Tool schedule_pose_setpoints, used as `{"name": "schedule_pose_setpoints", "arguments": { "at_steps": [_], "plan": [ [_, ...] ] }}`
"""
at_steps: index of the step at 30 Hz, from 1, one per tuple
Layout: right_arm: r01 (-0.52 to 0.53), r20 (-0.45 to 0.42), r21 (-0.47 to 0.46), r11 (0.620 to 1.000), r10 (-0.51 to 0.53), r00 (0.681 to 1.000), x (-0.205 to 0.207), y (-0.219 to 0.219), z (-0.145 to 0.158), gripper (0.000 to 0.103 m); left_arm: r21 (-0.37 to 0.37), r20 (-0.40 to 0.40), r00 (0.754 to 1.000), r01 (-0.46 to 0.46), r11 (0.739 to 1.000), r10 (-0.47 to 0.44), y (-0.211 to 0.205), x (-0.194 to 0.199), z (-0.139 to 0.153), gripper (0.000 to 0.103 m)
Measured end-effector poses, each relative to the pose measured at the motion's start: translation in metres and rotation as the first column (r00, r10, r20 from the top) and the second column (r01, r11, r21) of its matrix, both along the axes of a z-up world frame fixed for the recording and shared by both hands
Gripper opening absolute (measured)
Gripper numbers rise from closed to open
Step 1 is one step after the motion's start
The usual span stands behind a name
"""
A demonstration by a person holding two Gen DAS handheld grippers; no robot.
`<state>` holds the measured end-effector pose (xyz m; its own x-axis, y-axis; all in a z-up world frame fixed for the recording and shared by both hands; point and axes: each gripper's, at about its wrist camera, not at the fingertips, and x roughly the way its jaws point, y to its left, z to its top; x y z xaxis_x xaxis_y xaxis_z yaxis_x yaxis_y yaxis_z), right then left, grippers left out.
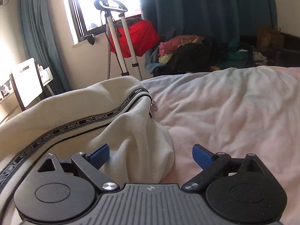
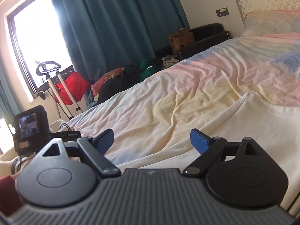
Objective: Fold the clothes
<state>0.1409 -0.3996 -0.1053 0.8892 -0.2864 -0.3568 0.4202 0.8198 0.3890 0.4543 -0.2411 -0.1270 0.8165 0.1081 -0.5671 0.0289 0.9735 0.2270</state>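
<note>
On bed [image 1: 234, 103]: cream garment [image 1: 56, 108] bunched, unfolded, a fold between spread left tool [image 1: 151, 155] fingers, unpinched. Right tool [image 2: 151, 140] spread, empty. Folding barely begun.

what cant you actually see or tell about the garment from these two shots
- Left wrist view: the cream garment runs off the left and bottom edges, and the left gripper covers its lower part, so its type and full shape are unclear.
- Right wrist view: its flat part is cut by the right edge and hidden under the right gripper.
- Neither view shows the sleeves.
</note>
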Motion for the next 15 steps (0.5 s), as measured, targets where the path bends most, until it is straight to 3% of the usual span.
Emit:
{"name": "schedule_pose_setpoints", "arguments": {
  "at_steps": [2, 3, 4, 5, 6, 7, 8, 12, 15],
  "plan": [
    [-0.006, 0.010, -0.043, 0.999, 0.007, 1.000, 0.009, 0.004, -0.005, 0.090, 0.005, 0.005, 0.999, -0.054, 0.999, 0.054, 0.002, 0.016, -0.007, 0.086],
    [-0.008, 0.004, -0.061, 0.998, 0.008, 1.000, 0.015, 0.006, -0.006, 0.090, 0.006, 0.004, 0.997, -0.074, 0.997, 0.074, 0.003, 0.022, -0.009, 0.074],
    [-0.014, 0.002, -0.067, 0.998, 0.014, 1.000, 0.020, 0.008, -0.007, 0.090, 0.008, 0.001, 0.996, -0.084, 0.996, 0.084, 0.003, 0.026, -0.011, 0.069],
    [-0.022, 0.002, -0.065, 0.998, 0.022, 1.000, 0.022, 0.009, -0.008, 0.090, 0.010, 0.000, 0.996, -0.085, 0.996, 0.085, 0.004, 0.028, -0.010, 0.057],
    [-0.030, 0.002, -0.062, 0.998, 0.031, 1.000, 0.025, 0.009, -0.009, 0.090, 0.007, 0.004, 0.997, -0.076, 0.997, 0.076, 0.003, 0.028, -0.007, 0.035],
    [-0.033, 0.001, -0.058, 0.998, 0.033, 0.999, 0.026, 0.010, -0.010, 0.090, 0.003, 0.009, 0.998, -0.064, 0.998, 0.064, 0.002, 0.027, -0.003, 0.026],
    [-0.030, -0.001, -0.052, 0.998, 0.030, 1.000, 0.025, 0.009, -0.010, 0.090, -0.002, 0.015, 0.999, -0.052, 0.999, 0.052, 0.001, 0.026, 0.002, 0.009],
    [0.002, -0.003, -0.035, 0.999, -0.002, 1.000, 0.020, 0.005, -0.008, 0.090, -0.049, 0.106, 0.994, 0.039, 0.998, -0.033, -0.014, 0.004, 0.034, 0.006],
    [0.035, 0.010, -0.042, 0.999, -0.035, 0.999, 0.012, 0.003, -0.003, 0.090, -0.117, 0.146, 0.981, 0.146, 0.982, -0.129, -0.037, -0.019, 0.063, 0.005]
  ]
}}
